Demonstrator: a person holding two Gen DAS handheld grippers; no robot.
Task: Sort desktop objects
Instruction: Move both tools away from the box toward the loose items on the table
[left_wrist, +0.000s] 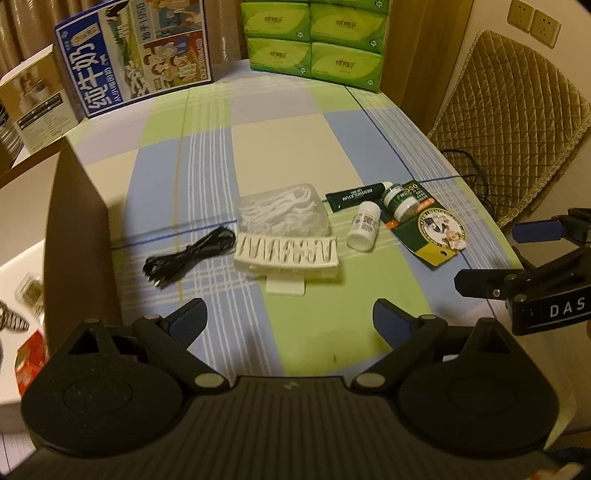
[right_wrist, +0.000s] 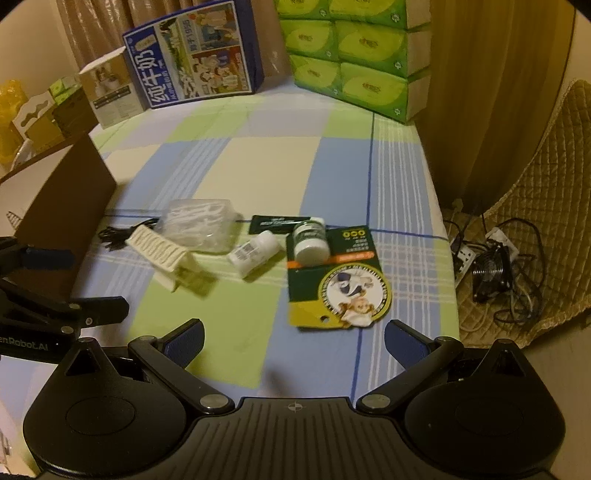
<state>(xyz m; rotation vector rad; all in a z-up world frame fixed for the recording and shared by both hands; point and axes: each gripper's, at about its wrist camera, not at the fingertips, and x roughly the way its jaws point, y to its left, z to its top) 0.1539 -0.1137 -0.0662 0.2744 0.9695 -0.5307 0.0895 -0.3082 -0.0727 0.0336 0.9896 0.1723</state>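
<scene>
On the checked tablecloth lie a coiled black cable (left_wrist: 190, 255) (right_wrist: 123, 232), a white slotted rack (left_wrist: 286, 255) (right_wrist: 160, 251), a clear box of white floss picks (left_wrist: 283, 211) (right_wrist: 197, 223), a dark tube (left_wrist: 355, 196) (right_wrist: 280, 223), a white bottle on its side (left_wrist: 364, 225) (right_wrist: 253, 255), a green-labelled bottle (left_wrist: 399, 199) (right_wrist: 310, 242) and a green card with a round picture (left_wrist: 430, 225) (right_wrist: 338, 280). My left gripper (left_wrist: 290, 323) hovers open before the rack. My right gripper (right_wrist: 293, 338) hovers open before the card. Both are empty.
A brown cardboard box (left_wrist: 79, 236) (right_wrist: 62, 199) stands at the table's left edge. A blue milk carton box (left_wrist: 136, 48) (right_wrist: 194, 55) and green tissue packs (left_wrist: 314, 40) (right_wrist: 351, 55) line the back. A quilted chair (left_wrist: 509, 122) and floor cables (right_wrist: 495, 266) are on the right.
</scene>
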